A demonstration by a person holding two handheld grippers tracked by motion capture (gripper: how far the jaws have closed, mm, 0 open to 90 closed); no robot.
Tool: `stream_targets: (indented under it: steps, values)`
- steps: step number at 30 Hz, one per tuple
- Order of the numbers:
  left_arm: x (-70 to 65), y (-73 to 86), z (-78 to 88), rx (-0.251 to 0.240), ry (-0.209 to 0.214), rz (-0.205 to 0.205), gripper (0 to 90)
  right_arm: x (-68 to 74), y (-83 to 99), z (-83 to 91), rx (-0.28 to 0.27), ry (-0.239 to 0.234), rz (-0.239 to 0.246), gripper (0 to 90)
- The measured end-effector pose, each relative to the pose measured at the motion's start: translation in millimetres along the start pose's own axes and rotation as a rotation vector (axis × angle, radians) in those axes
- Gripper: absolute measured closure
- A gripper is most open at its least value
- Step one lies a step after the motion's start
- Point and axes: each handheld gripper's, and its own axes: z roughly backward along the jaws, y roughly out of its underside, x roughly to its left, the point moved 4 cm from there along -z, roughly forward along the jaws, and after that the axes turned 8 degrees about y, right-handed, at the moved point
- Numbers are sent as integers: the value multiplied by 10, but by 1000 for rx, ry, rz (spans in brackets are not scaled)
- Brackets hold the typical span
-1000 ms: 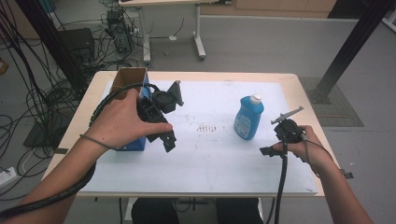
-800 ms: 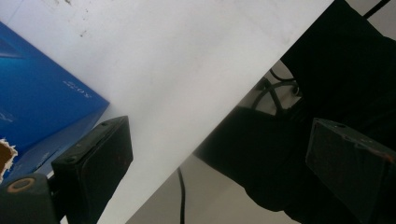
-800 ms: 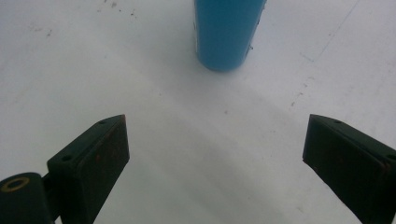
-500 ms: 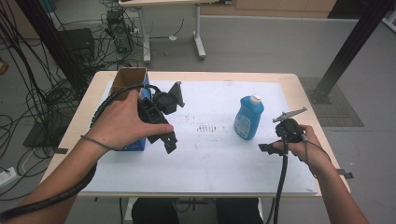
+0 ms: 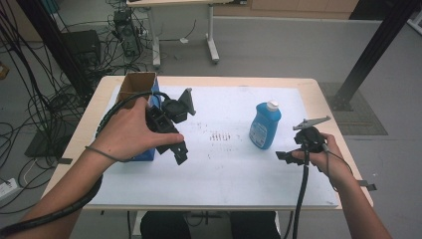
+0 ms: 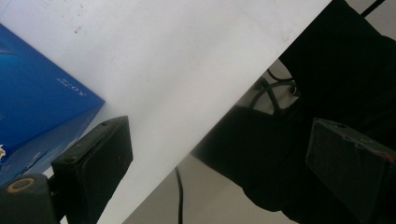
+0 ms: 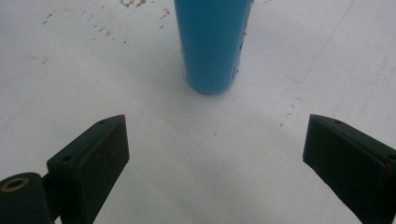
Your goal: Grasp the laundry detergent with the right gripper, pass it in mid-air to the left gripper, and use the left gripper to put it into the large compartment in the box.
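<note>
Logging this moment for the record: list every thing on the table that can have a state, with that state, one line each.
Blue bottle: upright, white cap on, ungripped.
Cardboard box: standing, top open.
Left gripper: jaws wide apart, empty, beside the box.
Right gripper: jaws wide apart, empty, facing the bottle, short of it.

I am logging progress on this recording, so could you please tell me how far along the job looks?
Nothing looks done yet: the blue bottle stands upright on the table, untouched, and the open box sits at the far left. In hand: the right gripper faces the bottle with jaws wide apart; the left gripper is open beside the box. Any grasping and moving is still left.
</note>
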Motion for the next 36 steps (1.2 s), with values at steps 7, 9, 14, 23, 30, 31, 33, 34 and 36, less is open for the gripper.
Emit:
stream_targets:
  steps: [7, 9, 14, 23, 30, 31, 33, 34, 36]
  values:
    - [6, 10, 2, -6, 4, -2, 75, 3, 66, -15, -49, -5, -4, 52]
    - [4, 16, 2, -9, 2, -1, 75, 11, 84, -18, -60, 3, -7, 52]
    - [4, 22, -2, -8, 4, -1, 75, 10, 120, -26, -81, 3, -19, 48]
    - [7, 19, -11, -5, 7, -1, 75, 2, 230, -43, -138, 6, -44, 42]
    - [9, 12, -24, -8, 14, -2, 75, 0, 296, -69, -171, 3, -60, 42]
    - [5, 8, -30, -7, 13, -2, 75, 0, 308, -77, -179, 1, -59, 42]
    - [-1, 2, -38, -5, 14, -3, 75, -5, 331, -93, -192, -4, -59, 42]
    - [-1, 2, -38, -5, 14, -3, 75, -5, 331, -93, -192, -4, -59, 42]
    - [-3, 4, -39, -7, 13, -5, 75, -7, 375, -105, -218, 2, -64, 40]
